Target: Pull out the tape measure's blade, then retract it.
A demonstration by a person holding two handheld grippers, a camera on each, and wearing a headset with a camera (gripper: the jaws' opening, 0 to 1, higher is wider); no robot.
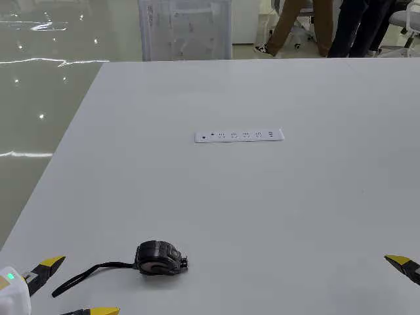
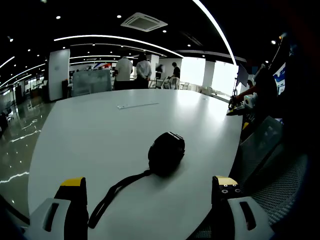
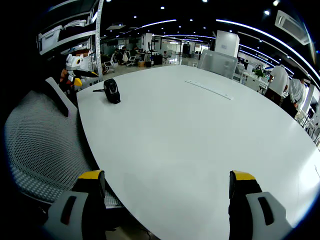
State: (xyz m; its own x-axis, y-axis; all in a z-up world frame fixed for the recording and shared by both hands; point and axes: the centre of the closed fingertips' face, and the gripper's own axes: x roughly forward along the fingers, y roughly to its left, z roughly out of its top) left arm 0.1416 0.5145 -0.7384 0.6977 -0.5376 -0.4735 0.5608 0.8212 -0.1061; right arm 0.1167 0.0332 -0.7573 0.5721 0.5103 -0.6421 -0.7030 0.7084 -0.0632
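The left gripper [image 1: 79, 285] hangs at the 7 o'clock corner of the head view, jaws spread wide and holding nothing; in its own view [image 2: 150, 181] the two yellow-tipped jaws stand far apart, with the tape measure [image 2: 166, 152] just ahead at 12 o'clock between them, untouched; the black strap [image 2: 117, 192] trails from the case toward 7 o'clock, its loop ending near the left jaw.

The right gripper [image 3: 167, 175] is likewise wide apart and empty over the near edge of the table [image 3: 200, 135]; in the head view one yellow tip of it [image 1: 401, 262] juts in at 4 o'clock, well apart from the tape measure [image 1: 158, 258].

The tape measure lies on its side near the table's [image 1: 262, 197] front edge, at 7 o'clock in the head view; its strap [image 1: 85, 274] runs out toward 9 o'clock, near the left gripper's tips; the blade's end tab appears to sit close against the case at 3 o'clock.

From the right gripper view the tape measure [image 3: 111, 90] sits far off at 10 o'clock, the left gripper [image 3: 75, 67] just beyond it; a white power strip [image 1: 239, 135] lies mid-table at 12 o'clock; a mesh chair [image 3: 35, 145] stands beside the table; people [image 2: 132, 70] stand beyond the far edge.
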